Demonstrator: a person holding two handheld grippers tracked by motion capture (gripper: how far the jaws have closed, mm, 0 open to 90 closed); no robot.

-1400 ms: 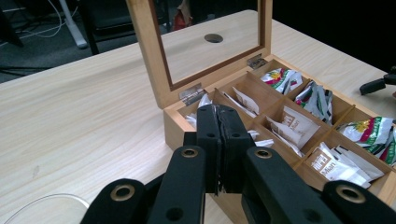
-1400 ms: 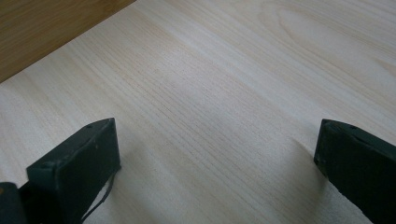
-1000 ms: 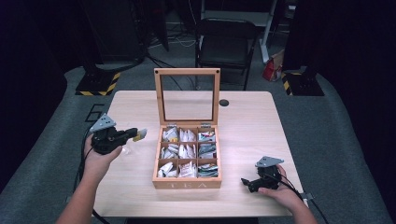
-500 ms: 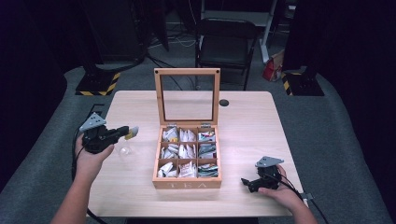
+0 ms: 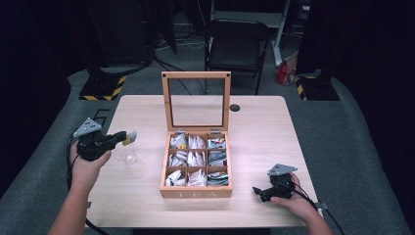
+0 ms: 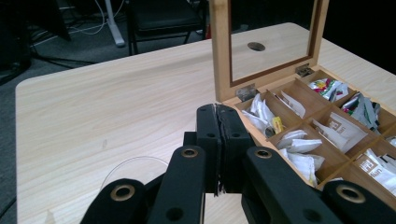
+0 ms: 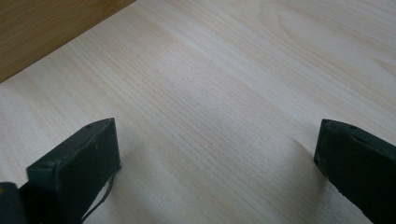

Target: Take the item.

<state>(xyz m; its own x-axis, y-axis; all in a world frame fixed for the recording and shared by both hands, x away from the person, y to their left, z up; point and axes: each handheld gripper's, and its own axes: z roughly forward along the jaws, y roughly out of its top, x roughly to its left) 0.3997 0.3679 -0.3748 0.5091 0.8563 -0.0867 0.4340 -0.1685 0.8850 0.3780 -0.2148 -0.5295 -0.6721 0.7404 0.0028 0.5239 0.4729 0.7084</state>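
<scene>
An open wooden tea box [image 5: 196, 192] stands mid-table with its glass lid [image 5: 196, 74] upright and several tea bags [image 5: 196, 159] in its compartments. My left gripper [image 5: 122, 138] hovers left of the box, shut on a small tea bag [image 5: 130, 136] that pokes out past its tips. Just below it stands a clear glass [image 5: 130, 157]. In the left gripper view the jaws are pressed together [image 6: 218, 119] on a thin paper edge, with the glass rim [image 6: 135, 159] beneath and the box [image 6: 261, 88] to the right. My right gripper [image 5: 260, 192] rests open on the table by the box's front right corner; its jaws [image 7: 215, 154] stand wide apart over bare wood.
A round cable hole [image 5: 235, 107] sits in the table behind the box. A black chair [image 5: 237, 46] stands beyond the far edge. The table's left edge [image 5: 98, 142] is close to my left hand.
My left gripper has moved left, away from the box, carrying the tea bag to above the glass. The right gripper has stayed put.
</scene>
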